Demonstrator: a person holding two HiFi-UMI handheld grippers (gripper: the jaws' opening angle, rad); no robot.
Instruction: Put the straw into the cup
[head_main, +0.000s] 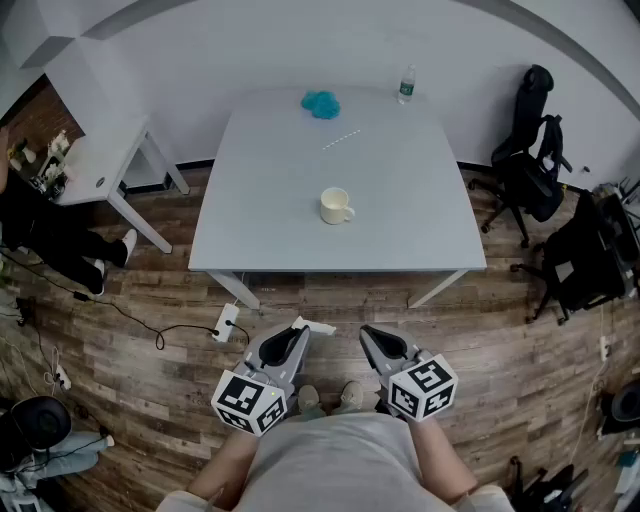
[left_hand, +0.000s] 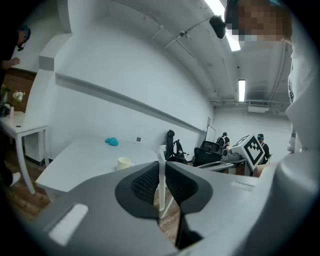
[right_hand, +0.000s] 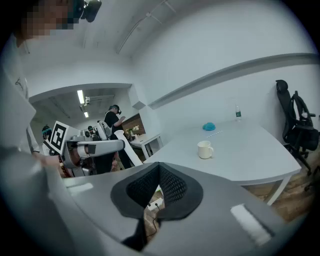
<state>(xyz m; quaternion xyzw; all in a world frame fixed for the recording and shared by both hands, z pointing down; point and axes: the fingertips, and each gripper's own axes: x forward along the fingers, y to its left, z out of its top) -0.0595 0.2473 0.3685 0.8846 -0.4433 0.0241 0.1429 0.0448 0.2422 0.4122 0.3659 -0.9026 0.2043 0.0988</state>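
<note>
A cream cup (head_main: 336, 206) stands near the middle of the grey table (head_main: 280, 240), its handle to the right; it also shows in the left gripper view (left_hand: 123, 162) and the right gripper view (right_hand: 204, 149). My left gripper (head_main: 298, 326) hovers over the floor in front of the table, shut on a white straw (left_hand: 161, 180) that stands upright between its pads and pokes out past the tips (head_main: 318, 326). Beside it, my right gripper (head_main: 368, 333) is shut with nothing in it (right_hand: 159, 168). Both are well short of the cup.
A thin white wrapped straw (head_main: 341, 139), a blue cloth (head_main: 321, 103) and a water bottle (head_main: 406, 85) lie at the table's far side. A black office chair (head_main: 530, 160) stands right, a small white table (head_main: 95, 165) left, a power strip (head_main: 226, 322) on the floor.
</note>
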